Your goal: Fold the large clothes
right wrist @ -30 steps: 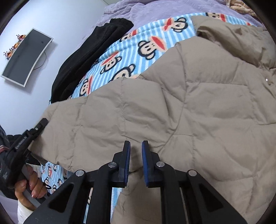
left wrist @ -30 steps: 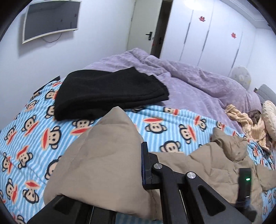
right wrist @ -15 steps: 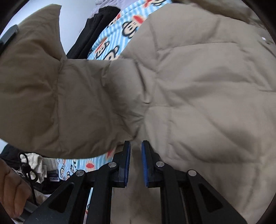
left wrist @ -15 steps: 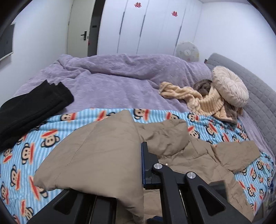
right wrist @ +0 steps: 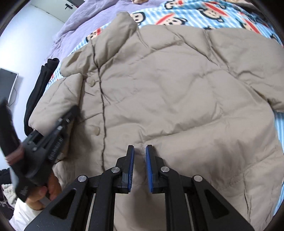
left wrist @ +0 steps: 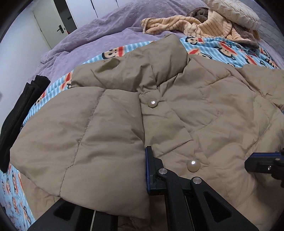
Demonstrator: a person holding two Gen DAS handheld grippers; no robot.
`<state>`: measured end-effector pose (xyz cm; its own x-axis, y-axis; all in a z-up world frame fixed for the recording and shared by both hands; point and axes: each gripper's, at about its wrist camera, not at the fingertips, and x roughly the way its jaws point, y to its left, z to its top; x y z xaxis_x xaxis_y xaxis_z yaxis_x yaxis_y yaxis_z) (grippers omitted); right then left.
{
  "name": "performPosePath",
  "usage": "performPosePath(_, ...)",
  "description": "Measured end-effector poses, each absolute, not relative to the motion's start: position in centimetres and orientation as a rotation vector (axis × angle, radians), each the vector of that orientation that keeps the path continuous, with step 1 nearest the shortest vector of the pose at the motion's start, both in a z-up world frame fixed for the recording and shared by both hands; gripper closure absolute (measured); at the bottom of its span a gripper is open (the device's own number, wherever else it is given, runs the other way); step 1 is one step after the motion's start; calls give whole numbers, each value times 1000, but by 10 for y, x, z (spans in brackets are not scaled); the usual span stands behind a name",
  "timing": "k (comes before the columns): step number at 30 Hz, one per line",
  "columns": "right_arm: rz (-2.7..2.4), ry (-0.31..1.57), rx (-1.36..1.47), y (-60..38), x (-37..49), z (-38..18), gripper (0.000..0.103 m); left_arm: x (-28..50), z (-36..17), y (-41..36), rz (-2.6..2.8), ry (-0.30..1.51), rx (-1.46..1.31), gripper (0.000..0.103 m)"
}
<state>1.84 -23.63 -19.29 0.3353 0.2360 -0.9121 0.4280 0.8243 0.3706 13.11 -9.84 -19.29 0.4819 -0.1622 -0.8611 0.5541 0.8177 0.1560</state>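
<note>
Black garment [left wrist: 19, 113] beside jacket [left wrist: 195, 110]; sleeve hides left jaws.

Tan quilted jacket [left wrist: 177, 110] on blue-striped monkey-print blanket [left wrist: 230, 51]; purple duvet [left wrist: 110, 26].

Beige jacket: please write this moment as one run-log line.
jacket: front up on monkey blanket | left gripper: shut on sleeve, folded over front | right gripper: shut on jacket
</note>
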Motion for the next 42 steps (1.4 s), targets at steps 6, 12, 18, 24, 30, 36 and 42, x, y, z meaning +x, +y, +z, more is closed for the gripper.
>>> performPosePath(6, -132, 1221, 628, -251, 14, -188, 88, 112, -156, -78, -468, 898, 410, 0)
performPosePath(12, -109, 1191, 499, -242, 8, -154, 88, 103, -120, -7, -362, 844, 313, 0)
performPosePath(18, 36, 1084, 205, -167, 38, -117, 12, 149, -122, 115, -154, 983, -5, 0)
performPosePath(24, 137, 1049, -125, -70, 69, -114, 12, 208, -175, 164, -226, 1182, -348, 4)
performPosePath(30, 107, 1043, -321, -32, 108, -146, 13, 220, -196, 147, -259, 1195, -381, 67)
performPosePath(36, -63, 1006, -21, -116, 103, -131, 94, 218, -190, 133, -259, 1146, -235, 72)
performPosePath(42, -172, 1118, 490, -213, 61, -183, 94, 223, -195, 119, -248, 1136, -139, 72)
